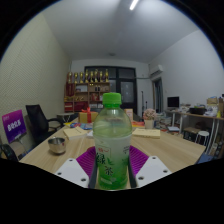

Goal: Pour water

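Because the bottle [112, 140] sits upright between your fingers, with a pad [87, 160] showing close at each flank, you look to have it clamped around its lower body; the gripper [112, 168] is narrowed to the bottle's width and I see no gap on either side. The green cap [112, 100] is on top, so as things stand nothing can come out when you tip it. I judge the low hold is meant to leave the neck free to swing over a vessel.

Beyond the fingers lies the table [170, 148]. A metal cup [57, 145] stands on it ahead and to the left, well apart from the bottle; that seems the likeliest target, though I cannot see whether it holds anything. More clutter sits farther back near the middle of the table, too small to name. A chair [40, 122] stands past the table's left side.

Whether the bottle's base rests on the table or hangs lifted is hidden by the fingers.
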{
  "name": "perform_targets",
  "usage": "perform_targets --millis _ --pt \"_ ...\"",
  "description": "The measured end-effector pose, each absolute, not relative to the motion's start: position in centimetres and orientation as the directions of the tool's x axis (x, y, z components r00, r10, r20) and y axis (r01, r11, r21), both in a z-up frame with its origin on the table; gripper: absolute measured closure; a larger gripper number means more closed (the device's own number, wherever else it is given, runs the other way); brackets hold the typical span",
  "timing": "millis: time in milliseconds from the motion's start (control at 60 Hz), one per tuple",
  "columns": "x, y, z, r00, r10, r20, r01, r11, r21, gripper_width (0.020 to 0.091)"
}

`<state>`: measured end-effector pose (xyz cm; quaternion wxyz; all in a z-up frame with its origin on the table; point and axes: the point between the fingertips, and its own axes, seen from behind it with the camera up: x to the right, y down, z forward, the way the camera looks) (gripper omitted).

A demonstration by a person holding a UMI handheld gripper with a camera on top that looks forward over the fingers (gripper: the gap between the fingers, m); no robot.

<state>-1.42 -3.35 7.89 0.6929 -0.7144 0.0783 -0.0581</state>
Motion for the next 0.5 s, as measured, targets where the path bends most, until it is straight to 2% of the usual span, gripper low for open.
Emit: perform_targets --millis 33,50,150,183,200,250,333,383,417,500 --pt "-1.4 -3.3 7.9 0.980 -0.194 -0.031 -0.036 -0.022 -0.999 0.0627" --pt "-1.5 -3.3 7.9 0.981 -0.191 -0.029 -0.033 -0.020 -0.999 0.0656" --pt "-1.8 -3.3 8.0 0.988 -0.152 -0.004 -0.007 -0.023 -1.000 0.0695" --pt "-2.3 -3.1 7.9 0.991 -0.135 0.012 0.008 -0.030 -1.000 0.0688" --pt "-2.4 -3.0 7.9 0.992 -0.126 0.026 0.021 -0.036 -0.999 0.0717" --pt "-2.6 -2.6 8.5 0.990 -0.102 0.097 0.092 -0.047 -0.995 0.0718" --pt "-3.0 -0.9 11.1 0.951 -0.076 0.299 0.297 -0.030 -0.954 0.0716" --pt "-3.4 0.5 13.7 0.888 -0.073 0.454 0.454 -0.012 -0.891 0.0716" --pt "-3.3 0.8 16.0 0.821 -0.066 0.567 0.568 -0.002 -0.823 0.0717" --pt "-5.6 5.0 19.2 0.567 -0.075 0.820 0.823 0.022 -0.567 0.0717"
